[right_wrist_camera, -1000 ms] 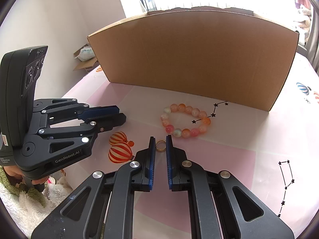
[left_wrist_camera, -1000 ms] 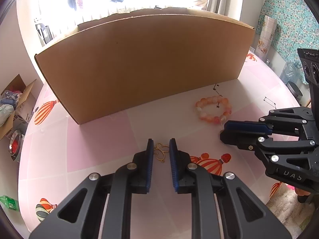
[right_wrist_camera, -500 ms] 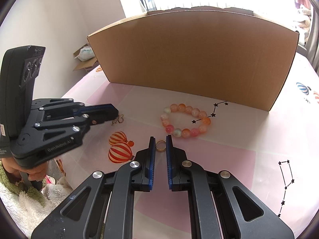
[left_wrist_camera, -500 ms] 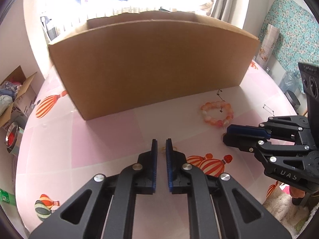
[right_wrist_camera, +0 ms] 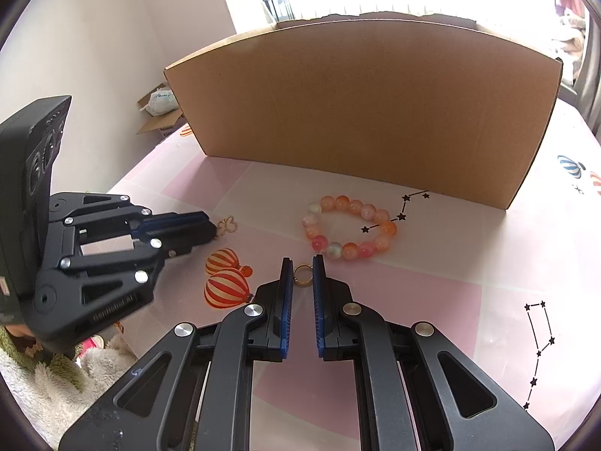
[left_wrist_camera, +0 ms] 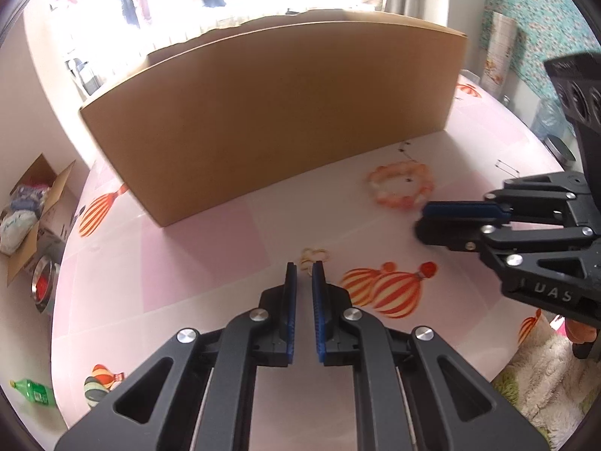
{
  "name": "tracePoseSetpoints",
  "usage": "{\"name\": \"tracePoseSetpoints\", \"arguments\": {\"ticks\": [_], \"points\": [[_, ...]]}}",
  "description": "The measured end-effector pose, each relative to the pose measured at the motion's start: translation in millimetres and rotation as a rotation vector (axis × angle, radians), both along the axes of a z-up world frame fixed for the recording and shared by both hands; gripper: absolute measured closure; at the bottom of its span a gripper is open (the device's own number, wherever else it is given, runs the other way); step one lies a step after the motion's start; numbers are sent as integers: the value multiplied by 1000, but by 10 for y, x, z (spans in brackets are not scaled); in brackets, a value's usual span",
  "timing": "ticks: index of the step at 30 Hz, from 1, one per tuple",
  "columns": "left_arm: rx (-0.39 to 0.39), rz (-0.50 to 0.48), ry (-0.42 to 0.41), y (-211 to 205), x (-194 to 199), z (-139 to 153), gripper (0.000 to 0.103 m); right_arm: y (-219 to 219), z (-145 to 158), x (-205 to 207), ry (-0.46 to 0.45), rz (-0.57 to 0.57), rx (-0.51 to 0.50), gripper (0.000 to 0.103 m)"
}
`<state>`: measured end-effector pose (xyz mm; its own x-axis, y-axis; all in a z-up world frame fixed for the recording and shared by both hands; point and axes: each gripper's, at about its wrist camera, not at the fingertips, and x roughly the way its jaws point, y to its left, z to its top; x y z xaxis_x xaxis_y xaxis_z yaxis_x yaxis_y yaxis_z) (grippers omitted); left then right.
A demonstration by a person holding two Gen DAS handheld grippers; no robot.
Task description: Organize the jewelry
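Left tool (left_wrist_camera: 304,268) nearly closed on gold charm (left_wrist_camera: 314,255) – right tool (right_wrist_camera: 303,265) pinches gold ring (right_wrist_camera: 302,275), bead bracelet (right_wrist_camera: 350,227) at 1 o'clock.

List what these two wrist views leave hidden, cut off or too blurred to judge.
- Inside of the cardboard box: both views, hidden by its tall front wall.
- Bead bracelet: left wrist view, blurred; beads uncountable there.
- Gold clover charm: left wrist view, small and blurred; the left gripper hides its near end, so grip unclear.
- Gold ring: right wrist view, between the right gripper fingers; contact unclear.
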<state>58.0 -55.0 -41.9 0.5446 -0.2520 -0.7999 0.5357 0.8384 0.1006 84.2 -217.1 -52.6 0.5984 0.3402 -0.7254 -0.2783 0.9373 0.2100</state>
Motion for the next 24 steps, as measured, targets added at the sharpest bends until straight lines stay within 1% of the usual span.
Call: {"name": "tracePoseSetpoints", "arguments": {"ticks": [4, 7, 10, 14, 17, 19, 22, 24], "points": [[-23, -20, 8, -64, 11, -8, 95, -4, 0, -1, -1, 0, 1, 95], [-57, -28, 17, -47, 33, -6, 95, -5, -1, 0, 0, -1, 3, 95], [-105, -25, 34, 18, 72, 1, 95, -5, -2, 0, 0, -1, 3, 95], [-126, -8, 29, 95, 91, 51, 95, 0, -3, -2, -1, -3, 4, 95], [-128, -14, 42, 106, 106, 51, 92, 0, -3, -2, -1, -3, 5, 95], [-123, -23, 54, 50, 85, 49, 85, 2, 0, -2, -1, -4, 4, 95], [-114, -44, 56, 19, 78, 39, 80, 5, -1, -3, -1, -4, 3, 95], [-110, -50, 55, 9, 87, 32, 80, 7, -1, 0, -1, -3, 3, 95]]}}
